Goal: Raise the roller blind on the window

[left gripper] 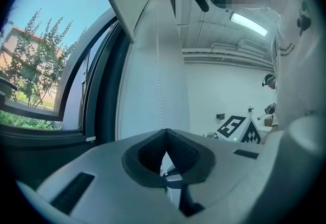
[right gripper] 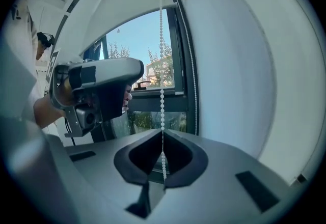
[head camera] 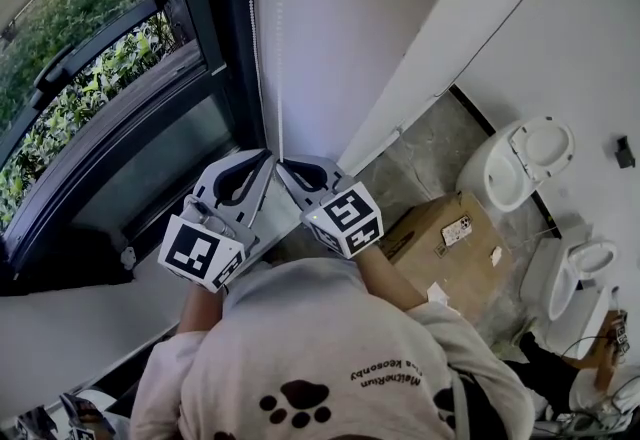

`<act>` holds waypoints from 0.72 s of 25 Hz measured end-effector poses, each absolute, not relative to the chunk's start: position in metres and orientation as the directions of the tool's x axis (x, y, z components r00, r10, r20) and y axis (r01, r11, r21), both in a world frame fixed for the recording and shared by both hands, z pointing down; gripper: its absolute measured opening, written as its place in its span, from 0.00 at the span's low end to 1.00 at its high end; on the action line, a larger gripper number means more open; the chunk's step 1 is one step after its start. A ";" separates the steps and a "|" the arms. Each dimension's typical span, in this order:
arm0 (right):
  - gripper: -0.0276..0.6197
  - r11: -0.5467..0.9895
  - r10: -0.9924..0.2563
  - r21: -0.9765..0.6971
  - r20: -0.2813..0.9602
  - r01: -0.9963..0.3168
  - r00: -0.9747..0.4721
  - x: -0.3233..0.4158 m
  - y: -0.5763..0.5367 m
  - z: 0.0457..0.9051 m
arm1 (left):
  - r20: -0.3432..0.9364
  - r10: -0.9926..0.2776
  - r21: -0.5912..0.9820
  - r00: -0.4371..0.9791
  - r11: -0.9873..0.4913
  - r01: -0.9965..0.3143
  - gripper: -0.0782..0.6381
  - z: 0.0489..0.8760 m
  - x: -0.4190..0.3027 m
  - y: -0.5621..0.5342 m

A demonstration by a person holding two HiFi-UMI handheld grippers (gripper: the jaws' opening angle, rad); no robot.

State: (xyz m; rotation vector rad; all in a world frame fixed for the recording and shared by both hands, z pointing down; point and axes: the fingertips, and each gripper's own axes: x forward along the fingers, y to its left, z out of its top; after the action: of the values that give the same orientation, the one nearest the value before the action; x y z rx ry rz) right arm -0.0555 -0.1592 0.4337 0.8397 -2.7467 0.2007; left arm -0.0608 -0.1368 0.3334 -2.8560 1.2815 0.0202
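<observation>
Roller blind (right gripper: 130, 11), smooth white fabric, covers only the top of the window (right gripper: 145, 65). Right of the window, its beaded chain (right gripper: 162, 65) is pinched in the fully closed right gripper (right gripper: 163, 139). The left gripper (left gripper: 165, 135) is clamped shut on the 2nd strand.

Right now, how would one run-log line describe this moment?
right gripper: shut on bead chain | left gripper: shut on bead chain | blind: partly up

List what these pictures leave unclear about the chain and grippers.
Top end of the chain: head view and right gripper view, cut off by the upper edge.
Its lower part: head view, hidden behind the left gripper and right gripper.
Whether the left gripper holds it: left gripper view, pale beads fade into the white wall.
</observation>
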 end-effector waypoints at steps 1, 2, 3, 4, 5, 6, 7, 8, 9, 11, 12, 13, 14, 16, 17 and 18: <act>0.06 0.823 -0.527 -0.057 0.296 -0.566 -0.796 -0.055 -0.158 0.439 | -0.009 -0.746 -0.003 0.665 -0.665 -0.747 0.12 0.336 -0.060 -0.137; 0.06 0.822 -0.526 -0.057 0.304 -0.566 -0.794 -0.055 -0.157 0.444 | -0.001 -0.746 -0.002 0.666 -0.666 -0.746 0.12 0.338 -0.060 -0.136; 0.06 0.823 -0.524 -0.055 0.310 -0.566 -0.793 -0.056 -0.156 0.448 | 0.005 -0.747 -0.001 0.665 -0.665 -0.747 0.12 0.340 -0.059 -0.136; 0.06 0.824 -0.523 -0.053 0.315 -0.565 -0.792 -0.056 -0.154 0.452 | 0.010 -0.749 -0.002 0.663 -0.663 -0.749 0.12 0.341 -0.059 -0.136; 0.06 0.824 -0.522 -0.048 0.319 -0.564 -0.791 -0.056 -0.154 0.455 | 0.012 -0.753 -0.006 0.658 -0.658 -0.753 0.12 0.341 -0.059 -0.137; 0.06 0.825 -0.522 -0.044 0.323 -0.564 -0.789 -0.057 -0.153 0.457 | 0.014 -0.758 -0.011 0.652 -0.652 -0.758 0.12 0.341 -0.059 -0.137; 0.06 0.825 -0.522 -0.042 0.326 -0.563 -0.788 -0.057 -0.152 0.459 | 0.017 -0.761 -0.018 0.648 -0.648 -0.761 0.12 0.341 -0.059 -0.138; 0.06 0.826 -0.520 -0.043 0.329 -0.563 -0.788 -0.057 -0.152 0.462 | 0.022 -0.761 -0.024 0.648 -0.649 -0.761 0.14 0.340 -0.059 -0.138; 0.06 0.826 -0.518 -0.045 0.331 -0.562 -0.788 -0.057 -0.151 0.464 | 0.026 -0.758 -0.028 0.651 -0.652 -0.758 0.20 0.339 -0.058 -0.139; 0.06 0.827 -0.518 -0.037 0.336 -0.561 -0.786 -0.058 -0.150 0.469 | 0.021 -0.754 -0.035 0.656 -0.657 -0.753 0.21 0.336 -0.056 -0.139; 0.06 0.828 -0.519 -0.027 0.339 -0.560 -0.784 -0.058 -0.149 0.471 | 0.015 -0.755 -0.039 0.656 -0.656 -0.754 0.21 0.333 -0.056 -0.140; 0.06 0.829 -0.520 -0.017 0.342 -0.559 -0.782 -0.059 -0.147 0.474 | 0.009 -0.756 -0.043 0.654 -0.654 -0.755 0.21 0.329 -0.056 -0.140; 0.06 0.830 -0.520 -0.013 0.344 -0.558 -0.782 -0.060 -0.146 0.476 | 0.005 -0.756 -0.048 0.654 -0.653 -0.755 0.21 0.326 -0.056 -0.140; 0.06 0.830 -0.519 -0.017 0.345 -0.558 -0.782 -0.060 -0.144 0.480 | 0.002 -0.754 -0.056 0.657 -0.656 -0.752 0.21 0.321 -0.054 -0.142; 0.06 0.830 -0.517 -0.019 0.346 -0.557 -0.783 -0.061 -0.144 0.481 | 0.003 -0.751 -0.058 0.660 -0.659 -0.750 0.21 0.319 -0.053 -0.143; 0.06 0.832 -0.514 -0.022 0.347 -0.555 -0.785 -0.061 -0.143 0.482 | 0.005 -0.749 -0.060 0.663 -0.662 -0.747 0.21 0.318 -0.052 -0.144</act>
State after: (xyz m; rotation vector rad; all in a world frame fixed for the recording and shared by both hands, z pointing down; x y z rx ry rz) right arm -0.0613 -0.1431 0.4823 0.8071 -2.6847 0.1744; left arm -0.0518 -0.1440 0.3177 -2.8159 1.2680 -0.0449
